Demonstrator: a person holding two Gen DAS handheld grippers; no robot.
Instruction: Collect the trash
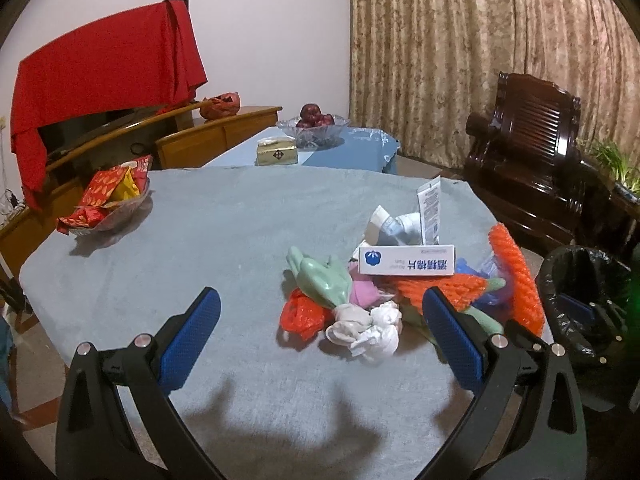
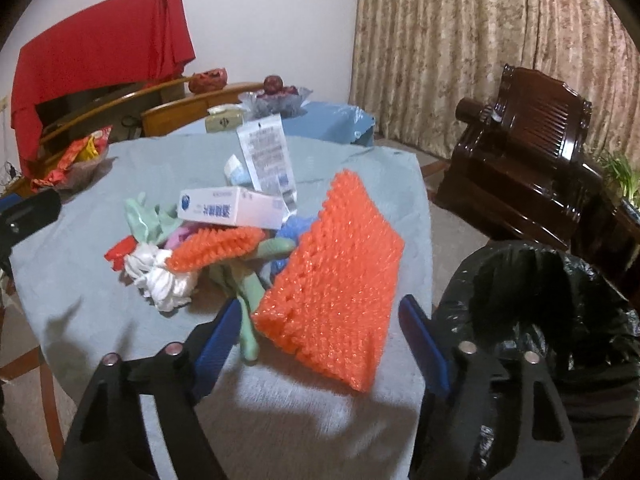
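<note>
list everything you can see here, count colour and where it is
foam net: two, orange, flat one at the pile's bin side, rolled one in the pile
box: one, white and blue, on top of the pile
glove: one, pale green, pile's left
tissue wad: one, white, pile's front
bag: one, red, under the glove
packet: one, white, behind the box
bin: one, black liner, beside the table
table: one, grey-blue cloth
snack dish: one, red and yellow packs, table's far left
fruit bowl: one, clear, dark red fruit, far table
armchair: one, dark wood, right
left tool: open, empty
right tool: open around the flat net
</note>
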